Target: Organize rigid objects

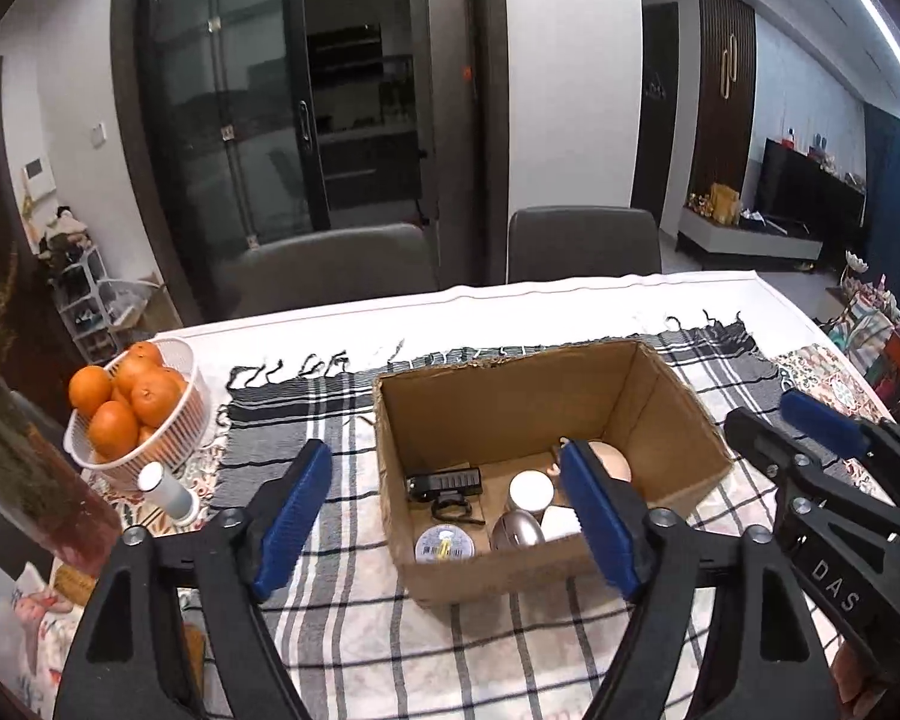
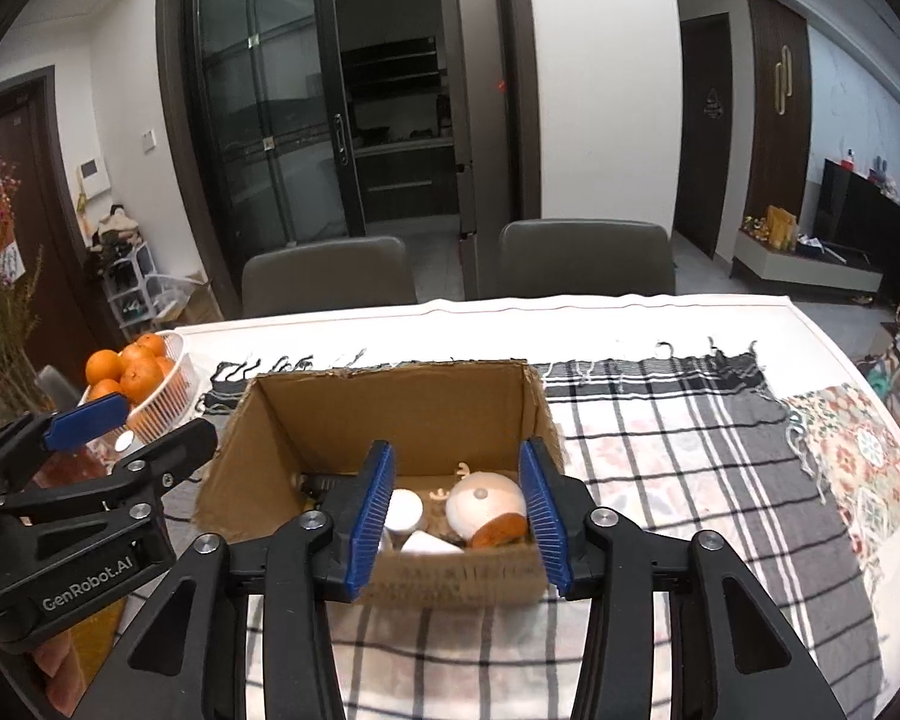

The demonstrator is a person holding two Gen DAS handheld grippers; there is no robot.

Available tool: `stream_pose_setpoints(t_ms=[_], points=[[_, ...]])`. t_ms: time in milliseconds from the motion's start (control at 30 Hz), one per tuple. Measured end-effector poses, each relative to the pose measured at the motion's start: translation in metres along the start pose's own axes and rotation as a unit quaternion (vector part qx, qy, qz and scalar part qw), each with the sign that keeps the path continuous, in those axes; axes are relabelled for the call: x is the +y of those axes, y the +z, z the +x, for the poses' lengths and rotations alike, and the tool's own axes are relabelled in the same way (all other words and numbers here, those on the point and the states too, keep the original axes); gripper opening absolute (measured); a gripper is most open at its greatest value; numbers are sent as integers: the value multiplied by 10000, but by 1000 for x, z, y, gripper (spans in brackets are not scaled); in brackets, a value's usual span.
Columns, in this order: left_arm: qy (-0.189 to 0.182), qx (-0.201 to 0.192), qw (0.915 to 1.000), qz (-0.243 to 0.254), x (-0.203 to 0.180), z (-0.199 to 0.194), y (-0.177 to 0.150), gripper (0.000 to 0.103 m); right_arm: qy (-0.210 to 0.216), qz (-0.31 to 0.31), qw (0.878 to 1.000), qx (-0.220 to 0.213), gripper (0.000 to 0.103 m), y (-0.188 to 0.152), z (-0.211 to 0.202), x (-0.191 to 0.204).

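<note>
The cardboard box sits open-topped in the middle of the bench, on a fringed black-and-white plaid cloth, its raw corrugated rim a little ragged. Inside, rigid bits lie packed together: a black boxy gadget at the left, a flat round tin with a printed label in the near left corner, a silvery domed piece, a white cylindrical jar, and a smooth round white toy with an orange base (small antlers poke up behind it).

The left gripper hovers over the box's near left part, jaws spread wide, nothing between the ribbed blue pads. The right gripper hangs over the near wall, jaws likewise parted and empty.

Far left, a white ribbed plastic basket holds glossy oranges, at least six showing. Just near it lies one white tube.
</note>
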State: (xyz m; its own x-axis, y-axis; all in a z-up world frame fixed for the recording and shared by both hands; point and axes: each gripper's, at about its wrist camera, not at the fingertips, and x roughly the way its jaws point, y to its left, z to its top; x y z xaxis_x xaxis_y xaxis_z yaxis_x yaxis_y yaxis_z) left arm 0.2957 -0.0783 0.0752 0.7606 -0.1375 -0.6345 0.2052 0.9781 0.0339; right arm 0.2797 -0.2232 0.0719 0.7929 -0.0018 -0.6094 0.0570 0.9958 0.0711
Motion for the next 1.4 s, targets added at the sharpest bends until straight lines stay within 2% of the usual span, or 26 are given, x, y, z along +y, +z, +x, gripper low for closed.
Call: stream_pose_setpoints(t_ms=[133,467,600,833,1100,1400], points=[[-4,-155,9999,-49,0,-26,-12,84,-181,54,9996,-188,58,-8,-32,0],[313,-670,9972,-150,3,-88,-49,99,-559,-37,9967,-588,73,-37,-95,6],[408,-810,9957,-191,2,-109,-66,103,-630,4,9957,-679,75,-53,-118,8],[600,-911,9939,-192,-1,-135,-93,103,-696,69,9948,-739,77,-75,-145,10],[627,-978,9929,-269,-3,-160,-123,103,-761,78,9936,-826,81,-101,-173,10],[609,-1019,9925,-302,-6,-180,-140,103,-746,138,9938,-815,82,-116,-189,8]])
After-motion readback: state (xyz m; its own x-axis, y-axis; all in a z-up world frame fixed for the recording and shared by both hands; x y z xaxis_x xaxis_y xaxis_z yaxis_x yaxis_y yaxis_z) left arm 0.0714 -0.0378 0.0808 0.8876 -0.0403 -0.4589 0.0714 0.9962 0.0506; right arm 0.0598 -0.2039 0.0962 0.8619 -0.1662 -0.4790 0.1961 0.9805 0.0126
